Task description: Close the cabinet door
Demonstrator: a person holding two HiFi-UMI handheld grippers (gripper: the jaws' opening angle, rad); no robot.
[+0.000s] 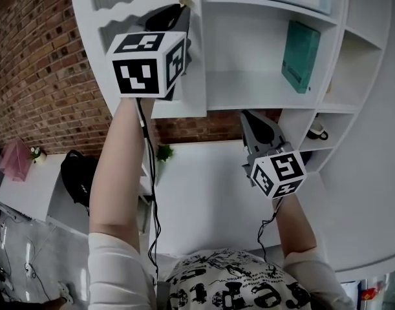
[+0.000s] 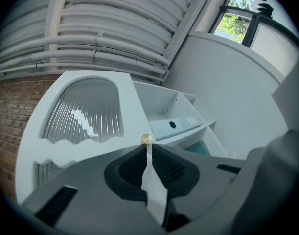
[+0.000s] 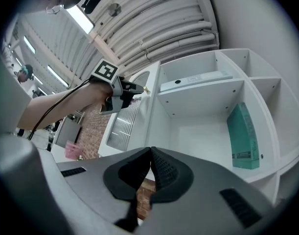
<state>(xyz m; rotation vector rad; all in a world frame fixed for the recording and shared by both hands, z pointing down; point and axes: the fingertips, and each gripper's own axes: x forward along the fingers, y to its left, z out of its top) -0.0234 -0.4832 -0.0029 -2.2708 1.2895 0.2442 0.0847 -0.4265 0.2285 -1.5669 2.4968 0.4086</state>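
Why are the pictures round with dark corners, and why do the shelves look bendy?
Left gripper view: a wide-angle lens blackens the corners and bows the white cabinet door with ribbed glass. Right gripper view: same bending on the white shelf unit, plus glare from the bright ceiling light strip. Head view: dimmer, and the red brick wall curves.

The left arm (image 1: 119,173) stretches up and far, and the left gripper (image 1: 182,8) is raised high, its jaws pinched on the edge of the cabinet door (image 2: 152,180). The right arm (image 1: 297,228) is lower and nearer. The right gripper (image 1: 251,118) tilts upward, jaws together and empty.
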